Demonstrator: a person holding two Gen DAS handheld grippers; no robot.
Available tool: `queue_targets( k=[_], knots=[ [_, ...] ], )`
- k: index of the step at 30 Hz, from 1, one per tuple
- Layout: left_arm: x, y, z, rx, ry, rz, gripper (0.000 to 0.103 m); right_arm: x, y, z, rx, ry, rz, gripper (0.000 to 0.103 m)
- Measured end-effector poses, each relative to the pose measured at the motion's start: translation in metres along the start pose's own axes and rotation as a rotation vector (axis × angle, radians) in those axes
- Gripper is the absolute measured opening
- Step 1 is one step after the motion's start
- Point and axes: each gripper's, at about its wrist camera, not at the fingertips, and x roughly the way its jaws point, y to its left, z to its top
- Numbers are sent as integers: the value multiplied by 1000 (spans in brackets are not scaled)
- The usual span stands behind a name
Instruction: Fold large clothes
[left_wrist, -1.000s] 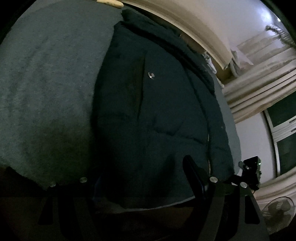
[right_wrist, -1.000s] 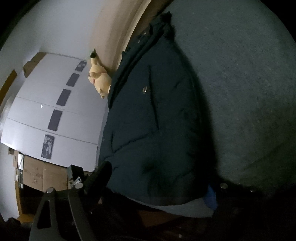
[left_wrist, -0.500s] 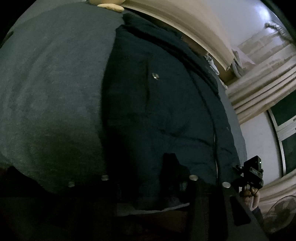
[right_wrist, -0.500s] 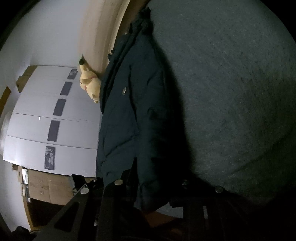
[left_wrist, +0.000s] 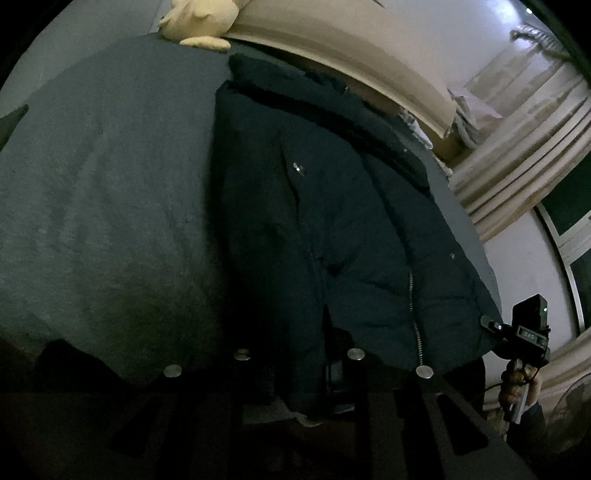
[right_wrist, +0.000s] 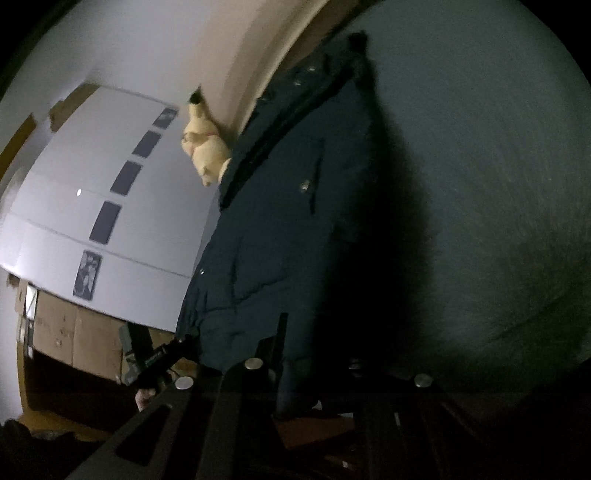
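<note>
A large dark navy padded jacket (left_wrist: 332, 229) lies lengthwise on a grey bed cover (left_wrist: 103, 206), collar toward the headboard, zipper and a snap button showing. My left gripper (left_wrist: 299, 373) is shut on the jacket's hem near one corner. My right gripper (right_wrist: 314, 373) is shut on the hem of the jacket (right_wrist: 280, 229) at the other corner. The right gripper's body also shows in the left wrist view (left_wrist: 524, 339), held by a hand. The fingertips are buried in dark fabric.
A yellow plush toy (left_wrist: 199, 22) sits by the beige headboard (left_wrist: 351, 48); it also shows in the right wrist view (right_wrist: 205, 151). Curtains (left_wrist: 517, 147) and a window are to the right. A white wardrobe (right_wrist: 103, 206) and cardboard boxes (right_wrist: 74, 332) stand to the left.
Both grippers went from open beside the hem to closed on it. Both have moved in over the jacket's bottom edge, and the hem has bunched between the fingers.
</note>
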Motion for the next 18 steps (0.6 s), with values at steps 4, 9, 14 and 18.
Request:
queue_targets(
  k=[4, 9, 14, 18],
  knots=[
    [-21, 6, -9, -10, -28, -34, 18, -7, 12, -9, -28, 2, 5, 13],
    [-40, 2, -19, 10, -50, -44, 17, -18, 25, -18, -64, 5, 14, 12],
    [-59, -2, -26, 23, -72, -62, 17, -32, 37, -26, -96, 5, 19, 12],
    [-75, -6, -36, 35, -87, -73, 17, -42, 44, -34, -113, 5, 24, 12]
  ],
)
